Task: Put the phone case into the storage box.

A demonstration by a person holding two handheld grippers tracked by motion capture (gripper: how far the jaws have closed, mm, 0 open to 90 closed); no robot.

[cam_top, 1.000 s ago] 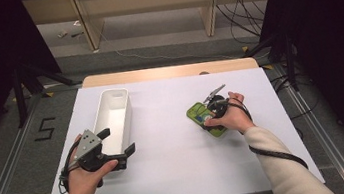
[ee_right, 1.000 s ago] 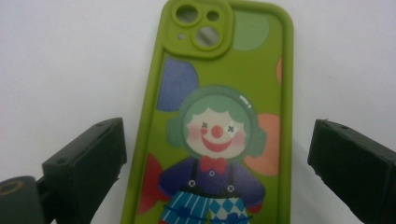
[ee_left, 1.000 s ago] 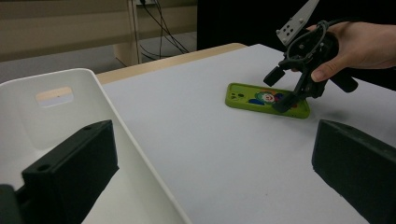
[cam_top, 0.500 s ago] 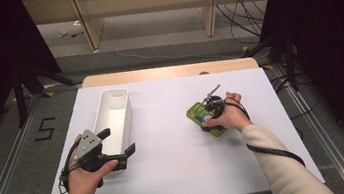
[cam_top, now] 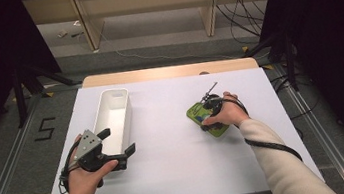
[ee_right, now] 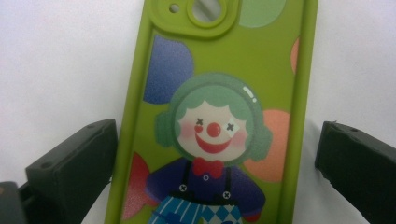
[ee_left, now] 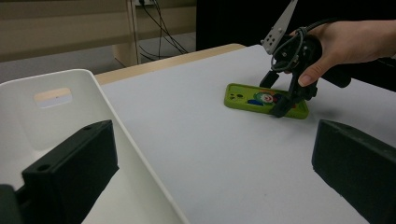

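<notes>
The right tongs (cam_top: 206, 114) point down at the case (cam_top: 207, 118), jaws spread wide, one on each long side of it and neither touching yet. In the right gripper view the case (ee_right: 212, 116) lies between the two black jaws with a bare strip of counter showing at the right jaw (the left jaw sits just beside the case's edge). The case is green with a clown printed on it, camera hole at its far end, and it lies flat on the right half of the white counter (cam_top: 179, 166). The right hand (cam_top: 225, 112) wraps the gripper from above, wrist bent, forearm coming in slanted from the lower right in a pale sleeve. From the left gripper view the right tongs (ee_left: 287, 100) stand tipped steeply over the case (ee_left: 247, 98), jaw tips at counter level.

The left tongs (cam_top: 118, 144) are open too, holding nothing, hovering low beside the near end of the white bin (cam_top: 112, 116); the left hand (cam_top: 84, 176) grips from below, forearm coming straight up from the bottom edge.

Against a second ago, the right hand has shifted slightly toward the case's near end and sunk lower over it; the left hand and the bin are unchanged.
</notes>
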